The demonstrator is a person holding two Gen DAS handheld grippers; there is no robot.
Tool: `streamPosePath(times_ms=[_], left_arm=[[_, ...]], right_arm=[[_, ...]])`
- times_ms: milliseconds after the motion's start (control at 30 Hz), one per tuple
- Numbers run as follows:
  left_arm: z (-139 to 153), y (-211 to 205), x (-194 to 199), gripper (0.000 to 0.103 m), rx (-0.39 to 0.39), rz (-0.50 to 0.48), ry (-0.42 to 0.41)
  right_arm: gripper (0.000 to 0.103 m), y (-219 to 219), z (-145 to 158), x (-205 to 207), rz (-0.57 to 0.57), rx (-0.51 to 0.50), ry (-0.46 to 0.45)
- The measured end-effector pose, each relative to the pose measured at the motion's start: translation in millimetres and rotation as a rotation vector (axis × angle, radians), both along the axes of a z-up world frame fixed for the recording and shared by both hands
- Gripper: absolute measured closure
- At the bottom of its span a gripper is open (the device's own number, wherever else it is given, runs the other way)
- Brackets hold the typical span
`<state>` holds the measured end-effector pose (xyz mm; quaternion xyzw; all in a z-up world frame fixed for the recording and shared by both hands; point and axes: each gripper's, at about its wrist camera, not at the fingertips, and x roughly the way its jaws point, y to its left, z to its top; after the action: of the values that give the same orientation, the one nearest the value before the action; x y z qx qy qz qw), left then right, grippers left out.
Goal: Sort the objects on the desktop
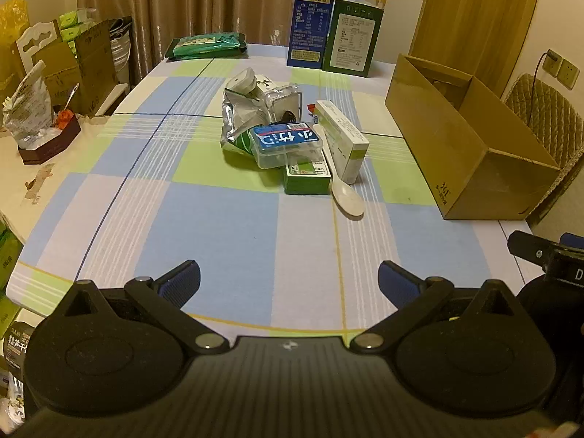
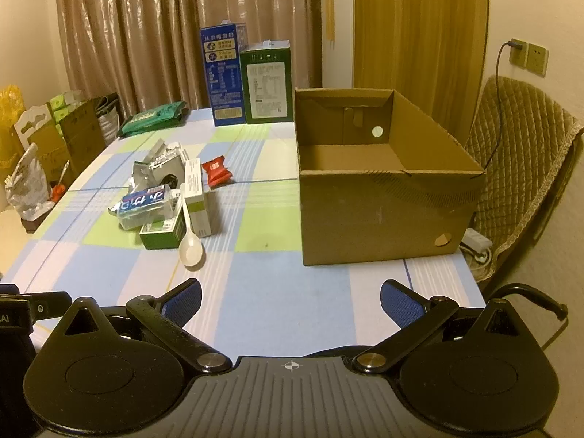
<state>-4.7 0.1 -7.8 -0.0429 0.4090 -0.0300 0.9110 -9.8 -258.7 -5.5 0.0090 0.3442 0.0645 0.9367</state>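
Note:
A heap of small items lies mid-table: a clear box with a blue label (image 1: 286, 143) (image 2: 146, 202), a green box (image 1: 306, 177) (image 2: 162, 233), a white-and-green carton (image 1: 341, 137) (image 2: 197, 199), a white spoon (image 1: 345, 193) (image 2: 190, 244), a silver foil pouch (image 1: 239, 116) (image 2: 146, 171) and a red sachet (image 2: 216, 172). An open cardboard box (image 1: 471, 146) (image 2: 383, 215) stands to the right. My left gripper (image 1: 288, 284) hovers open over the near edge, well short of the heap. My right gripper (image 2: 291, 301) is open too, nothing between its fingers, in front of the box.
A blue carton (image 1: 314, 18) (image 2: 222, 76) and a green carton (image 1: 354, 38) (image 2: 268, 85) stand at the far edge, with a green wipes pack (image 1: 206, 45) (image 2: 153, 116) to their left. Bags and boxes crowd the left side (image 1: 54, 84). A padded chair (image 2: 518, 168) stands right of the table.

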Motion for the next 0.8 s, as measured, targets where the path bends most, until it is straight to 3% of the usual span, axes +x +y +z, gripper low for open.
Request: streamPosePath(times_ms=[800], left_arm=[[0.5, -3.0, 1.1, 0.001, -0.001, 0.004, 0.004]], right_arm=[[0.002, -0.1, 0.0, 0.5, 0.002, -0.007, 0.006]])
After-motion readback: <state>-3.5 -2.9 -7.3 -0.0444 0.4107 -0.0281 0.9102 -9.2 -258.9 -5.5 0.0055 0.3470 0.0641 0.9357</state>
